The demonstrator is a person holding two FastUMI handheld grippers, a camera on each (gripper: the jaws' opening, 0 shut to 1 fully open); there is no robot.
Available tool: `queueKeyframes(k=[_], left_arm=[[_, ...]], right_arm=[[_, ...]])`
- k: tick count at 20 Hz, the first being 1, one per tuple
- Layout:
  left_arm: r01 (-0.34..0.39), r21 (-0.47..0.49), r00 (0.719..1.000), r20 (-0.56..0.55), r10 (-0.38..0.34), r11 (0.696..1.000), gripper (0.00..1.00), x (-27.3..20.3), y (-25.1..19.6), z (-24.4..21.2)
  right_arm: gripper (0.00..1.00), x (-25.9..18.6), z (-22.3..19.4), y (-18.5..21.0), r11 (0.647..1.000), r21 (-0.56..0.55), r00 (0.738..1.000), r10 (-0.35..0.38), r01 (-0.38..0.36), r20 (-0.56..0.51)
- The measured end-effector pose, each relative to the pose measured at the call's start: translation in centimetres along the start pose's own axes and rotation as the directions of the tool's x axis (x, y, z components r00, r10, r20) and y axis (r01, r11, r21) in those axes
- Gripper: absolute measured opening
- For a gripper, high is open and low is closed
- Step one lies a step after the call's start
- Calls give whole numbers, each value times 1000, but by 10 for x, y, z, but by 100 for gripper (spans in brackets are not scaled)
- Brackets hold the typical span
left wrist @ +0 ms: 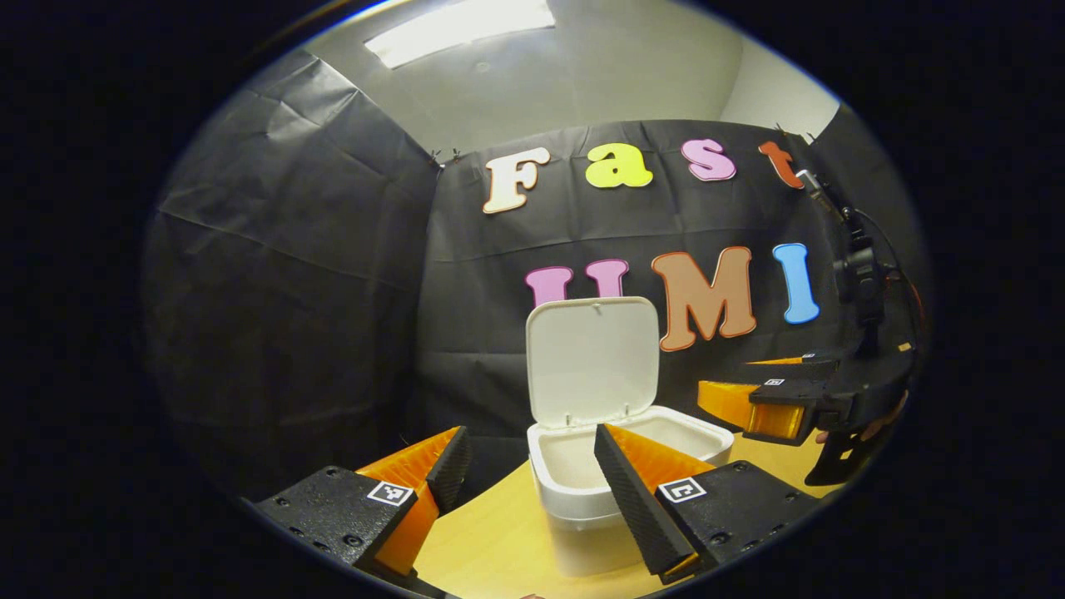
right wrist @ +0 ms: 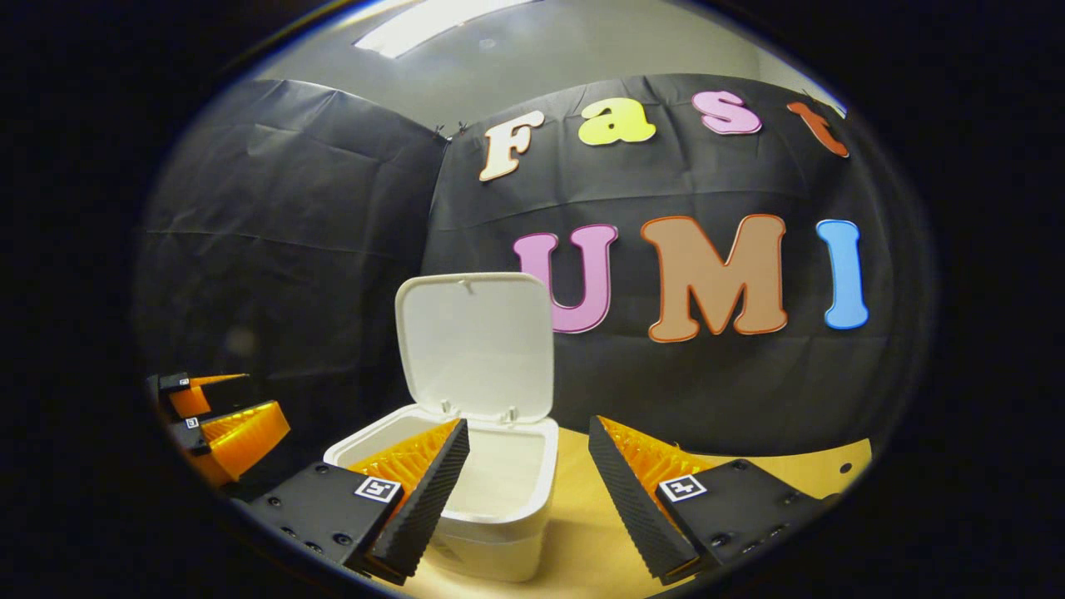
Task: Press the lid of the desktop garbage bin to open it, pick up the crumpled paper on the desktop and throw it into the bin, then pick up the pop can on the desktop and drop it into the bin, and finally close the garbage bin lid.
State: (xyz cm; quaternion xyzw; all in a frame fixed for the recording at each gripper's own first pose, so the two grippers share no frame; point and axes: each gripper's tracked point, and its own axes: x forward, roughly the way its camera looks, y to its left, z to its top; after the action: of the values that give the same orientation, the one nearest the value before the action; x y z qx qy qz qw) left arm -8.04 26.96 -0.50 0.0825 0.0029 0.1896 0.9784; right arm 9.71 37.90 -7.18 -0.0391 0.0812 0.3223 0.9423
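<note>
Ridged, toothed faces line the insides of the left gripper [left wrist: 526, 453], whose two fingers stand spread wide with nothing between them, raised above the table. Past them, in the left gripper view, sits the white garbage bin [left wrist: 626, 453] on the pale wooden table [left wrist: 491, 541], its lid [left wrist: 592, 359] swung up and standing upright at the back on its hinge, the body open to the top. What lies inside cannot be made out. The right-hand finger of this gripper overlaps the bin's front rim in the picture. Farther off to the right, the other gripper appears side-on, above the table's right part, with fingertips of a hand [left wrist: 874, 428] showing beneath it.

In the right gripper view, the right gripper [right wrist: 528, 449] is likewise parted wide and holds nothing. The bin [right wrist: 507, 491] stands just ahead and to the left, partly behind the left-hand finger; the lid [right wrist: 476, 345] is upright here too. At the far left edge the left gripper shows against the dark.

Black cloth [right wrist: 291, 274] hangs as the booth's wall behind and to the left, creased and pinned at the corner seam. Above it runs a pale grey ceiling with a bright rectangular light panel [left wrist: 458, 25]. A few small dark holes dot the tabletop at the right in the right gripper view.
</note>
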Motion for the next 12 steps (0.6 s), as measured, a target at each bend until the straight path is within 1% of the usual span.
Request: queueKeyframes(k=[3, 6, 7, 8, 12], left_arm=[[60, -17, 998, 10, -59, 998, 90, 7, -32, 4], [128, -40, 992, 20, -127, 991, 91, 11, -68, 7], [152, -48, 988, 23, -151, 987, 94, 12, -82, 9], [178, -56, 984, 26, -177, 982, 91, 12, -96, 10], [278, -85, 961, 29, -277, 957, 91, 11, -151, 13]], right_arm=[[96, -23, 14, -36, 997, 14, 996, -75, 74, 49], [96, -50, 20, -71, 989, 19, 987, -147, 146, 69], [96, -59, 21, -84, 985, 18, 982, -174, 173, 75], [96, -69, 22, -96, 980, 17, 977, -200, 200, 79], [96, -110, 23, -145, 953, 20, 949, -302, 301, 87]])
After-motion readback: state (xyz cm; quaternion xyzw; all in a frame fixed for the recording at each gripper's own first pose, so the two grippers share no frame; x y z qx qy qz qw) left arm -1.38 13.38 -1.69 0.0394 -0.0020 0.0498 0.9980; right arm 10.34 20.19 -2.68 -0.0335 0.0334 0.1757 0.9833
